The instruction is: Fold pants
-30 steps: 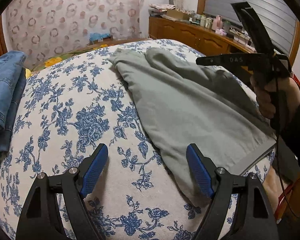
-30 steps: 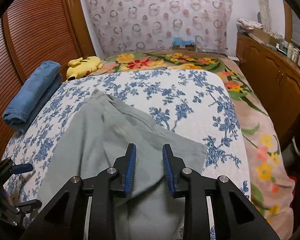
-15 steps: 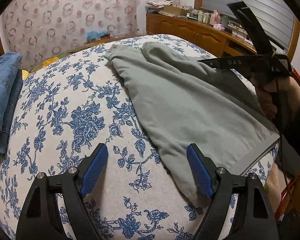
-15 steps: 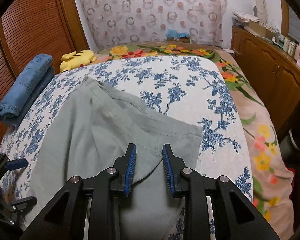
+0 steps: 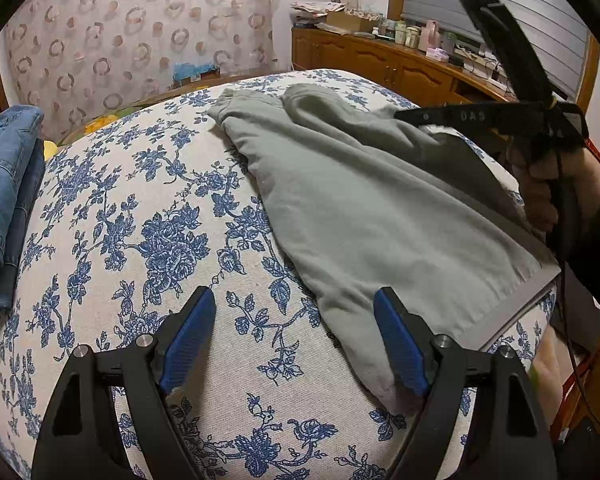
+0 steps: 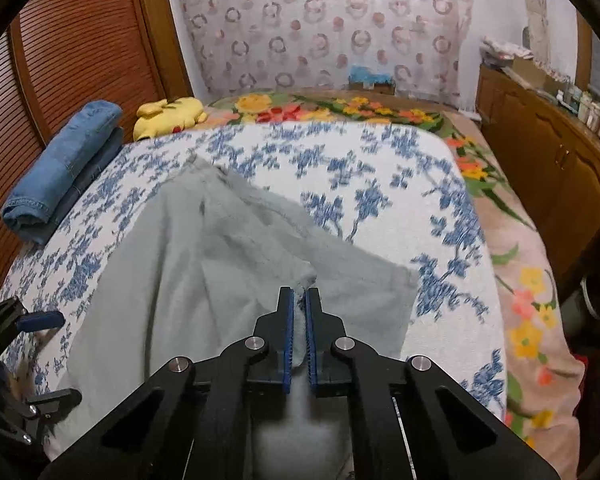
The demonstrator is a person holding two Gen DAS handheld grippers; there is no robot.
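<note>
Spreading across the blue-flowered bed (image 5: 148, 216), the grey-green pants (image 5: 364, 216) lie partly folded, a fold of them pinched between the nearly closed fingers of the right gripper (image 6: 299, 334), while the left gripper (image 5: 296, 340) hovers at their near edge, fingers wide apart, holding nothing.

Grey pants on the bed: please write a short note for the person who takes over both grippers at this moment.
Right gripper: shut on a pinch of the grey pants, fabric lifted into a ridge.
Left gripper: open, holding nothing, low over the bedspread at the pants' near corner.
Pants lie spread on the bed; folded jeans sit aside.
Done: grasp. Left: fold, probably with left pinning the corner.
</note>
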